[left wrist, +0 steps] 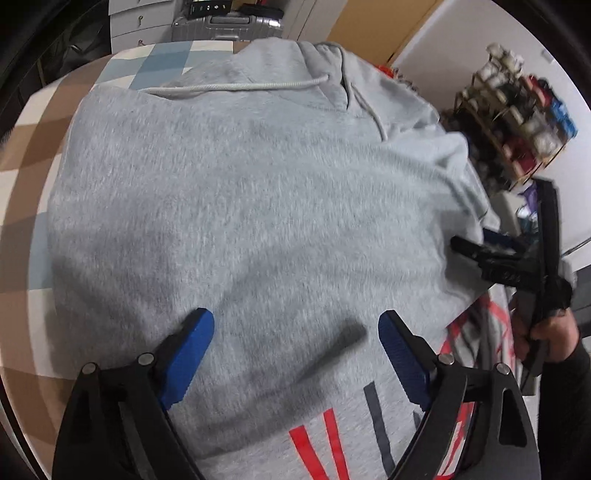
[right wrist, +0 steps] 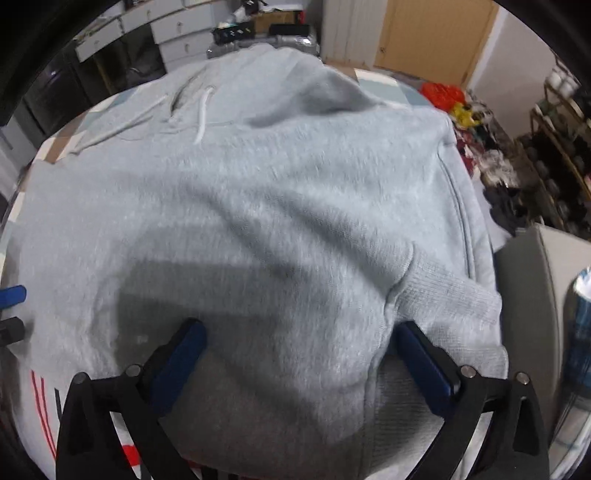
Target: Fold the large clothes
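A large grey hoodie point(left wrist: 240, 206) lies spread over the table, hood and white drawstring point(left wrist: 236, 86) at the far end. Red and dark stripes point(left wrist: 332, 443) are printed near its close edge. My left gripper point(left wrist: 295, 321) hovers open over the hoodie's lower body, blue pads wide apart and nothing pinched. In the right wrist view the hoodie point(right wrist: 240, 206) fills the frame, with a ribbed cuff point(right wrist: 443, 306) folded across it at the right. My right gripper point(right wrist: 299, 328) stands open just above the cloth beside that cuff. The right gripper point(left wrist: 480, 240) also shows at the hoodie's right edge in the left wrist view.
A checkered tablecloth point(left wrist: 33, 155) shows left of the hoodie. Beyond the table stand a silver suitcase point(left wrist: 221, 26), white drawers point(right wrist: 177, 29) and a tan door point(right wrist: 432, 40). A cluttered shelf rack point(left wrist: 517, 110) is at the right. A person's hand point(left wrist: 546, 332) grips the right tool's handle.
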### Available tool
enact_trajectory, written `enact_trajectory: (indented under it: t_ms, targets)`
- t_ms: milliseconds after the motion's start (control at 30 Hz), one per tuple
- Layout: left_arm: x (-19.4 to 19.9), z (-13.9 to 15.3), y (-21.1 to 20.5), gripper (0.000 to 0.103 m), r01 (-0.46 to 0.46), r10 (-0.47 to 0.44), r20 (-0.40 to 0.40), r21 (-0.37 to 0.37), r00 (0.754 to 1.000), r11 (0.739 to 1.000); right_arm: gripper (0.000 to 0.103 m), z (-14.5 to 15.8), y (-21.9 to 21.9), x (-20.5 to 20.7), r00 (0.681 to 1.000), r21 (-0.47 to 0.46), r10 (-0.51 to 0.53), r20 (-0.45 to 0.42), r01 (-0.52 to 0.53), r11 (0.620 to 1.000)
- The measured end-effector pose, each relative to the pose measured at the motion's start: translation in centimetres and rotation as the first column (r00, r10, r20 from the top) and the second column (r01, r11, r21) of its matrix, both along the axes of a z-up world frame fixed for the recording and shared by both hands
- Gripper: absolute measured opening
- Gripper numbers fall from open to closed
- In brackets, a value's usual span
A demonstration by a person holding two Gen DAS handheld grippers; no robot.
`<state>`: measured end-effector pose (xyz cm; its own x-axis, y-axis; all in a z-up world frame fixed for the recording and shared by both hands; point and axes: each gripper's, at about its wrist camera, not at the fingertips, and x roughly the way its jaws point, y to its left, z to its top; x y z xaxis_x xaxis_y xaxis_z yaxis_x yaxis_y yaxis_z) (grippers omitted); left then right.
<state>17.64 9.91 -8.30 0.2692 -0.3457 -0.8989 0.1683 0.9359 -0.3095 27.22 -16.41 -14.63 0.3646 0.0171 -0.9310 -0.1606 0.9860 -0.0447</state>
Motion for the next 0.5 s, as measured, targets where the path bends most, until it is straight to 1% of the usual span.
enact_trajectory:
  t_ms: [33, 67, 133, 167, 233, 267, 300, 333, 367, 400, 467, 500]
  targets:
    - [0.1, 0.3, -0.3, 0.087, 0.001, -0.001, 0.000, 0.002, 1.000, 1.000, 0.103, 0.2, 0.1, 0.1, 1.000, -0.005, 0.008, -0.021, -0.008, 1.000]
    - [0.0, 0.5, -0.5, 0.087, 0.010, -0.009, 0.006, -0.022, 1.000, 1.000, 0.102, 0.7, 0.1, -0.1, 1.000, 0.006, 0.017, -0.015, -0.017, 1.000]
    - [-0.1, 1.1, -0.7, 0.088, 0.016, -0.014, 0.015, -0.095, 1.000, 0.995, 0.102, 2.1, 0.0, -0.9, 0.999, 0.042, 0.025, 0.043, -0.027, 0.999]
    - [0.2, 1.0, -0.8, 0.088, 0.004, -0.004, 0.002, -0.113, 1.000, 0.994, 0.103, 2.4, 0.0, -1.2, 0.998, 0.049, 0.023, 0.061, -0.026, 0.998]
    - [1.0, -0.8, -0.6, 0.088, -0.018, 0.013, -0.057, -0.102, 0.998, 0.995, 0.103, 2.0, 0.0, -1.7, 0.998, 0.056, 0.019, 0.053, -0.022, 0.998]
    - [1.4, -1.4, -0.5, 0.089, -0.018, 0.012, -0.056, -0.112, 0.998, 0.994, 0.103, 1.2, 0.0, -1.8, 0.999, 0.046, 0.016, 0.032, -0.017, 0.999]
    - [1.4, -1.1, -0.4, 0.090, -0.021, 0.020, -0.009, -0.129, 1.000, 0.991, 0.103, 0.2, 0.3, -1.8, 1.000, 0.021, 0.021, 0.010, -0.021, 1.000]
    - [1.4, -1.4, -0.4, 0.089, -0.036, 0.038, 0.009, -0.125, 0.999, 0.991, 0.103, 0.0, 0.1, -1.6, 0.999, 0.006, 0.035, 0.031, -0.035, 0.999]
    - [1.3, -1.4, -0.4, 0.089, -0.041, 0.044, 0.019, -0.124, 0.999, 0.991, 0.103, 0.3, 0.3, -2.1, 0.996, -0.010, 0.051, 0.078, -0.051, 0.999]
    - [1.2, -1.4, -0.6, 0.089, -0.047, 0.050, 0.024, -0.106, 0.998, 0.993, 0.103, 0.3, 0.5, -2.3, 0.995, -0.026, 0.061, 0.077, -0.059, 0.998]
    - [0.6, -1.1, -0.9, 0.089, -0.045, 0.048, 0.044, -0.066, 0.998, 0.997, 0.102, 1.1, 0.4, -3.0, 0.993, -0.013, 0.057, 0.101, -0.056, 0.998]
    - [0.2, -0.9, -1.3, 0.090, -0.039, 0.042, 0.076, -0.034, 0.996, 0.999, 0.102, 1.8, 0.2, -3.5, 0.990, 0.010, 0.058, 0.131, -0.059, 0.998]
